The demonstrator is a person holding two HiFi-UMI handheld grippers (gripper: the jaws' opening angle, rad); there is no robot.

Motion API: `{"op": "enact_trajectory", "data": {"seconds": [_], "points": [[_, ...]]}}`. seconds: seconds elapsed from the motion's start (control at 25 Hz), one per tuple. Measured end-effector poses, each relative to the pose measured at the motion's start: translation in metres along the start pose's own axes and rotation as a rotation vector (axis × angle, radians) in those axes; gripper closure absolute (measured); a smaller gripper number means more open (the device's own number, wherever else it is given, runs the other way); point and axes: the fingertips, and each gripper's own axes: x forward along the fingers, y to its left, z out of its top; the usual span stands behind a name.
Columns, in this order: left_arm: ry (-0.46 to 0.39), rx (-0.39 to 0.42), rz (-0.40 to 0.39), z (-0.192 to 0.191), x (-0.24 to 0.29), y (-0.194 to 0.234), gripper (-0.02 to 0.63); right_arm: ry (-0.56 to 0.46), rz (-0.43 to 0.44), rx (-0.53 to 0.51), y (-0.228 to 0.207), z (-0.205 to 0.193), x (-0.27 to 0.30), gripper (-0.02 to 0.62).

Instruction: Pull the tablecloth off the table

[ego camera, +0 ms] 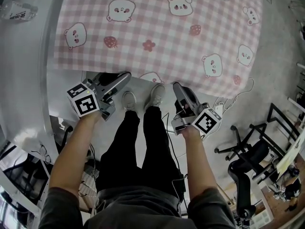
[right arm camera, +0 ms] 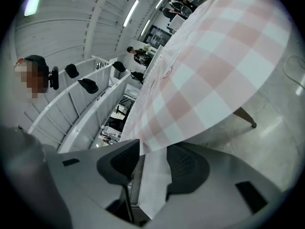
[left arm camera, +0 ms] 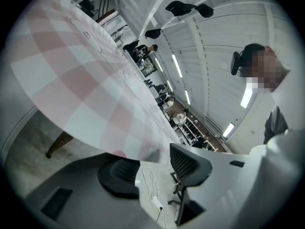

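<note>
Chair (ego camera: pixel 251 155), perhaps bottle (ego camera: pixel 17 10), flank tablecloth (ego camera: pixel 157 30).

— What's on the table (left arm camera: pixel 59 141)?

— Just a pink-and-white checked tablecloth (ego camera: pixel 157 27), printed with bears, bunnies and strawberries. It's spread flat and hides the whole top; only a leg shows underneath.

— And beside it?

— A pale surface (ego camera: pixel 24 61) on the left, with a clear plastic bottle (ego camera: pixel 16 11) lying on its side.

— The ground?

— Grey floor (ego camera: pixel 274 66), a white cable (left arm camera: pixel 155 201) lying loose on it, and a black office chair (ego camera: pixel 248 159) standing at the right
</note>
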Motion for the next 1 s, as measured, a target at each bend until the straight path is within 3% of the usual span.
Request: {"op": "enact_trajectory", "data": {"seconds": [0.16,0.52,0.68,1.0], "points": [[-0.007,-0.029,-0.009,0.0,0.007,0.002,0.434,-0.003,-0.011,0.007,-0.004,-0.002,0.005,0.434],[-0.03,-0.065,-0.049,-0.002,0.01,-0.005,0.563,-0.054,0.036,0.031,0.003,0.005,0.005,0.442],[-0.043,-0.075,-0.06,0.0,0.009,-0.008,0.587,-0.062,0.05,0.006,0.011,0.006,0.0,0.547],[-0.066,-0.067,-0.082,0.011,0.003,-0.028,0.603,-0.104,0.076,-0.012,0.032,0.016,-0.009,0.591]]}}
